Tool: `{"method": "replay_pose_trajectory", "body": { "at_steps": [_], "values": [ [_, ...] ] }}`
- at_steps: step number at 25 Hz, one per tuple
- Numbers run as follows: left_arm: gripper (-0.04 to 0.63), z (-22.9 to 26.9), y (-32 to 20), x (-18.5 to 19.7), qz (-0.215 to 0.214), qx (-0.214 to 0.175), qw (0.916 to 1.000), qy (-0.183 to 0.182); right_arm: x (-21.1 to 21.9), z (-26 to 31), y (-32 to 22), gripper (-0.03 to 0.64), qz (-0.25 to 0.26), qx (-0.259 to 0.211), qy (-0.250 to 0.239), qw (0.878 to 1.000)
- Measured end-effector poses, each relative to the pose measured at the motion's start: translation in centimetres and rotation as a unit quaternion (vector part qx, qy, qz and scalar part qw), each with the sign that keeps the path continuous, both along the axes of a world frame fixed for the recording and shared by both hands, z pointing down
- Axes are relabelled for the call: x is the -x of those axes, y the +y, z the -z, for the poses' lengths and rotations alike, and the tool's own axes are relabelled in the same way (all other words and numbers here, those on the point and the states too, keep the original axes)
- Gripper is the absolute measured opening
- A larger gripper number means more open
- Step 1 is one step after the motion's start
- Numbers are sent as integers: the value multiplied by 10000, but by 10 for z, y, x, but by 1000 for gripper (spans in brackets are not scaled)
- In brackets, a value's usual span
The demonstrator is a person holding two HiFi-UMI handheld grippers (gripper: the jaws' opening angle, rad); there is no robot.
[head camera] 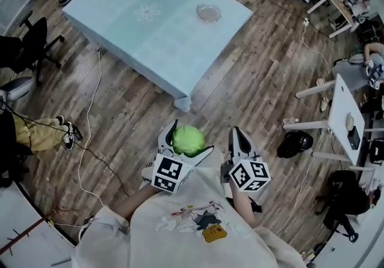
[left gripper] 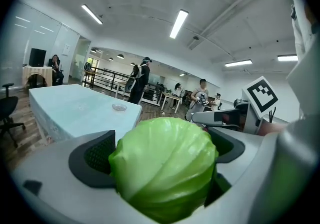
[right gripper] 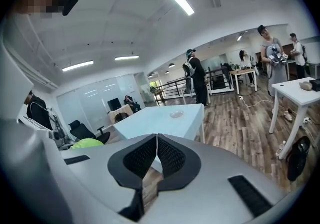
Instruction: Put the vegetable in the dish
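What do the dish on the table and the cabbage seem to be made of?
Dish: likely clear glass or plastic; the blue table shows through it, rim glinting. Cabbage: smooth, waxy green leaves with veins; real or plastic, I cannot tell.

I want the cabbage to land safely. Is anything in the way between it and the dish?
Nothing visible. The left gripper holds the cabbage above the floor, and the dish sits alone on the table ahead, with only bare blue cloth around it.
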State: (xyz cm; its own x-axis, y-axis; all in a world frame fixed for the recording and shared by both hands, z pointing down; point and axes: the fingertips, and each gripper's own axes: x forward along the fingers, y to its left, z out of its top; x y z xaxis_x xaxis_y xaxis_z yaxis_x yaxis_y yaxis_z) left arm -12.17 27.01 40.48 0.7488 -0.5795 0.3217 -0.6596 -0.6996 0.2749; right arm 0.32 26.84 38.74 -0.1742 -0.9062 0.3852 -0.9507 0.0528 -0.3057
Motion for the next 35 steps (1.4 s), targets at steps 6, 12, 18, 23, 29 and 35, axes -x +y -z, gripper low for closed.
{"method": "replay_pose_trajectory", "body": {
  "at_steps": [6,12,18,23,29,35],
  "values": [
    [583,-2,-29,-7,48,153,9998,-66,2,3,-41,23,215,-192,20,9996],
    [583,-10,-63,-39,162,262,9994,-138,-35,-12,-69,23,288,-4,133,9995],
    [583,-10,-105,-104,211,280,9989,-295,-94,-7,-122,23,517,-113,124,9985],
    [583,13,-146,-164,354,65,9984,-445,-154,11,-167,23,711,-292,-39,9970],
    [583,31,-196,-201,1001,-229,9933,-521,-206,18,-215,22,1095,-493,-93,9927],
    [583,27,-221,-211,1389,-208,9881,-632,-223,14,-249,23,1300,-484,-151,9902]
  ]
}}
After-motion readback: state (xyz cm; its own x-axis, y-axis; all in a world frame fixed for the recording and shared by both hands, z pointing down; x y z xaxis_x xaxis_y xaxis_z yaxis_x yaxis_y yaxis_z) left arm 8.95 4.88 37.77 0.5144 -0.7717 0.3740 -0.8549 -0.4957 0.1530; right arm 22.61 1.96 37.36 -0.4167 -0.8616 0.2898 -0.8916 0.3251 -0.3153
